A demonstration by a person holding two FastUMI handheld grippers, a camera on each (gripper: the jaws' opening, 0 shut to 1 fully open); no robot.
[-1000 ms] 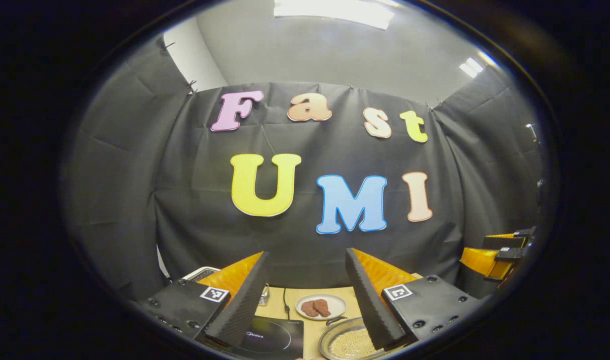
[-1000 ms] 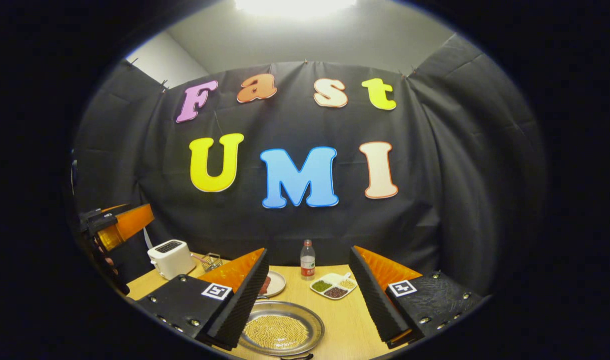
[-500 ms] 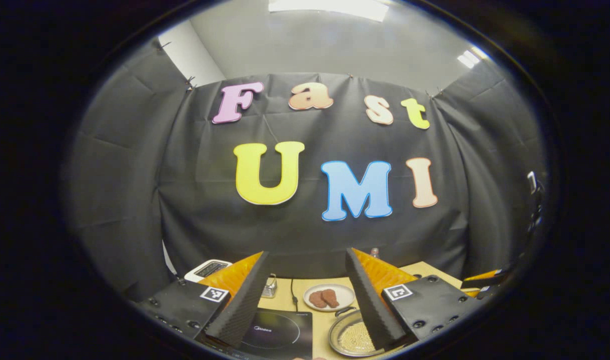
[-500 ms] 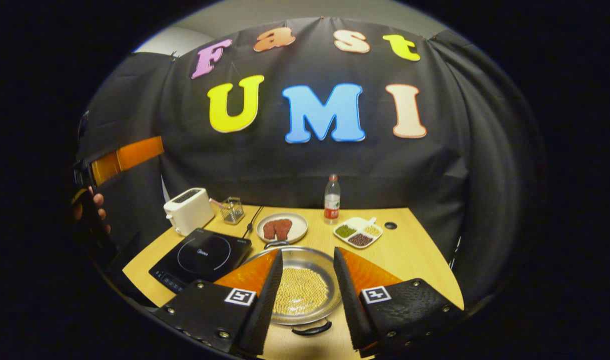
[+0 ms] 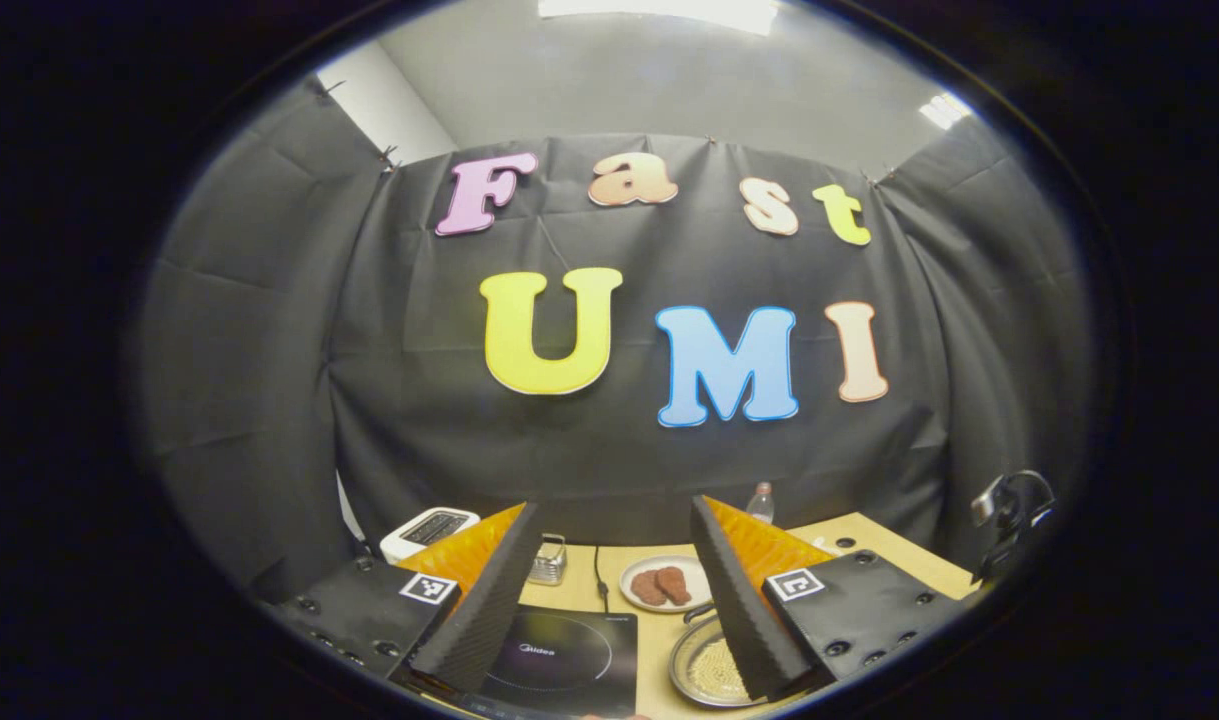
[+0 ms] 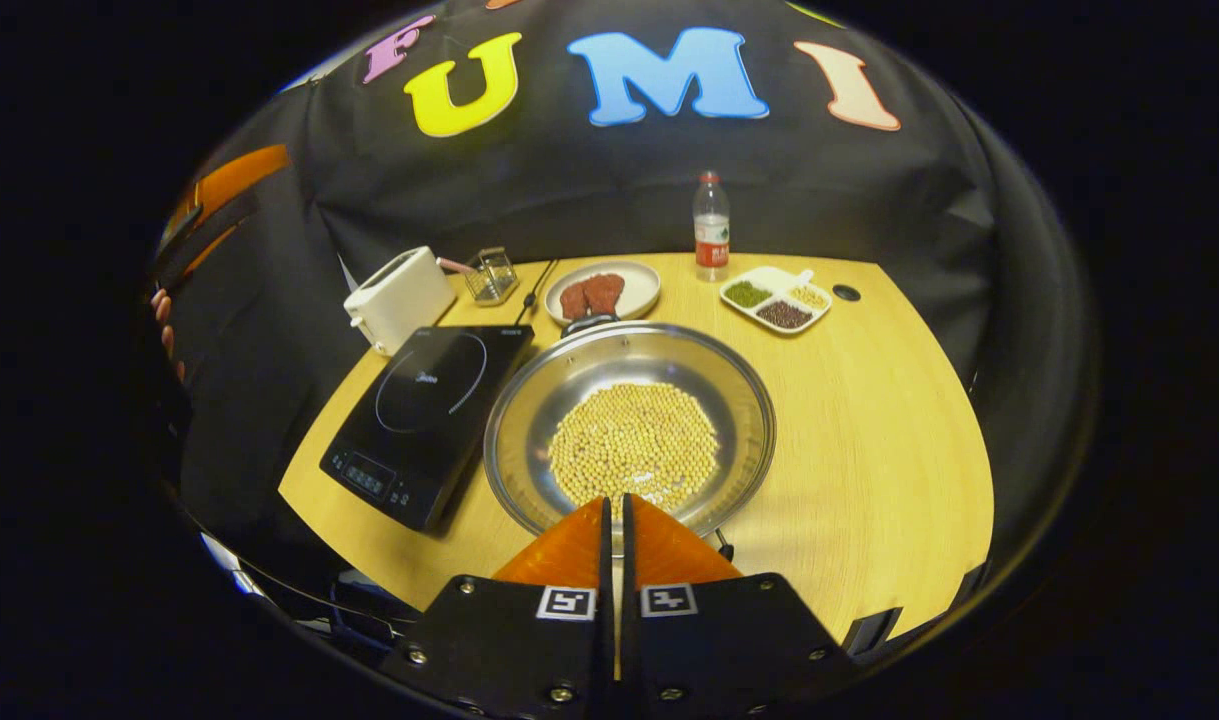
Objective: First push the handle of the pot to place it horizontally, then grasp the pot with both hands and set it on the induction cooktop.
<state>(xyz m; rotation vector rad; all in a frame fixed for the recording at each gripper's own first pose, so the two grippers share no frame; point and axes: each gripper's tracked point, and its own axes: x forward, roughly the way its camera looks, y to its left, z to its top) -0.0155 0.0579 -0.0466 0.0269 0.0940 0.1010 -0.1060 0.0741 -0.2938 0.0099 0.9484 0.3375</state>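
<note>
A steel pot (image 6: 629, 430) with a layer of pale beans sits on the wooden table (image 6: 869, 440), just right of the black induction cooktop (image 6: 424, 410). One pot handle (image 6: 587, 322) points to the far side; the near one is mostly hidden under my right gripper (image 6: 614, 505). That gripper is shut, its tips together above the pot's near rim, with nothing seen between them. My left gripper (image 5: 614, 510) is open and held high and level. Between and below its fingers lie the cooktop (image 5: 569, 660) and the pot (image 5: 704, 670). It also appears at the far left as the left gripper (image 6: 224, 190).
A white toaster (image 6: 399, 297) and a wire basket (image 6: 491, 275) stand behind the cooktop. A plate of meat (image 6: 597, 292) lies just behind the pot. Farther right are a bottle (image 6: 710, 220) and a divided dish (image 6: 777, 300). A hand (image 6: 164, 320) shows at the left edge.
My right gripper has tilted down over the pot and gone from open to shut. The left gripper has dipped slightly, bringing more of the table into view, and stays open.
</note>
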